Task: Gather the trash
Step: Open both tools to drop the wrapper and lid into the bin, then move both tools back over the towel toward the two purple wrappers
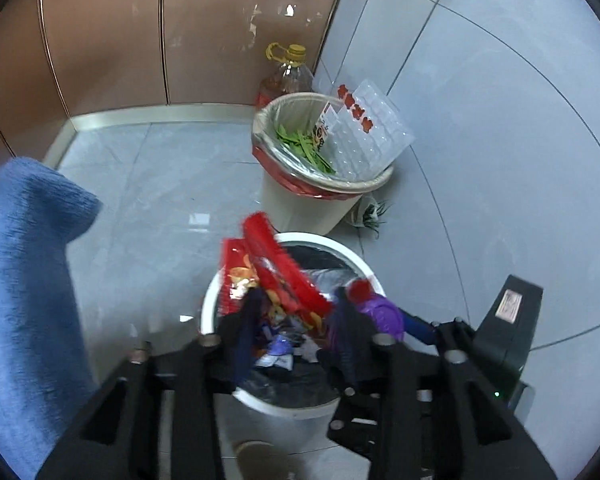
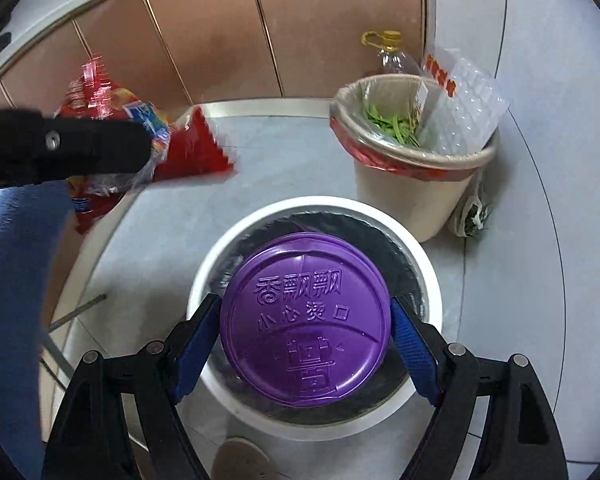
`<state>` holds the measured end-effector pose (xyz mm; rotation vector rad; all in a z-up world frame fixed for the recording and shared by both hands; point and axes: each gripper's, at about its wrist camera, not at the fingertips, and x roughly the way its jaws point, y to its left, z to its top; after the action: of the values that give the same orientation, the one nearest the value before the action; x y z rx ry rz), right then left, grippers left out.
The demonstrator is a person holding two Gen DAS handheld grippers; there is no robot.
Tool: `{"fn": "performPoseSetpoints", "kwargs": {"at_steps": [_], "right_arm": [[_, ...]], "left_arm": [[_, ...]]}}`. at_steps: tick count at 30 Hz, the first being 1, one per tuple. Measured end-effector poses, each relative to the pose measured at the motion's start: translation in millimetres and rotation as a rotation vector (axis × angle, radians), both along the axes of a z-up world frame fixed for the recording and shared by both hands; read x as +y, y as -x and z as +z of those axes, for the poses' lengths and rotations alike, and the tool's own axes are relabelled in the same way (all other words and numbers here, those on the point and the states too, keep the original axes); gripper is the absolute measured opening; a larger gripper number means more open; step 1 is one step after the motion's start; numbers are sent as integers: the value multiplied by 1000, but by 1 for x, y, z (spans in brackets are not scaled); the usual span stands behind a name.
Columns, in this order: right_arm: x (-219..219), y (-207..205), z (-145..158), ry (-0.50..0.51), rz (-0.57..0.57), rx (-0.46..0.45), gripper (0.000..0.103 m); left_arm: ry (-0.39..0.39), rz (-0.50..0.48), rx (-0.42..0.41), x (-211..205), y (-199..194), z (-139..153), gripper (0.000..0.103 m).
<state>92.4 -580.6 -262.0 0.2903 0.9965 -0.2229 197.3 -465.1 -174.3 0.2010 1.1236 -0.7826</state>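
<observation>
We hold a purple cup [image 2: 306, 320] pinched in our right tool [image 2: 306, 344] and red wrappers [image 1: 276, 280] between our left tool's [image 1: 296, 320] parted fingers over the white bin [image 2: 428, 264].

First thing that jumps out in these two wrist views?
The purple lid fills the right wrist view, clamped between the right gripper pads directly above the white bin. Next, the red snack wrappers between the left gripper fingers over that same bin. Behind stands a beige bin holding green scraps and a clear plastic tray.
</observation>
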Motion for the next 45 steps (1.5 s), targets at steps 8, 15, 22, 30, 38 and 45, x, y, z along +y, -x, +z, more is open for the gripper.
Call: {"fn": "performPoseSetpoints", "kwargs": {"at_steps": [8,15,22,30,38,45], "right_arm": [[5,10,4,31,-12,8,91],[19,32,48,57,-51,-51,92],[57,69,125,116,-78,-177,93],[128,112,203,179,-16,-330,95],[194,133,243,194,100,-408,95],[237,125,250,195,194,-428,95]], "left_arm": [[63,-19,-8,11,10,18,47],[85,-16,-157,49,43,66,47],[76,94,-379,119,86,122,47],[46,246,-530,203,124,153,47],[-7,348,-608,281,155,159,47],[-53,442,-633,344,156,156,47]]}}
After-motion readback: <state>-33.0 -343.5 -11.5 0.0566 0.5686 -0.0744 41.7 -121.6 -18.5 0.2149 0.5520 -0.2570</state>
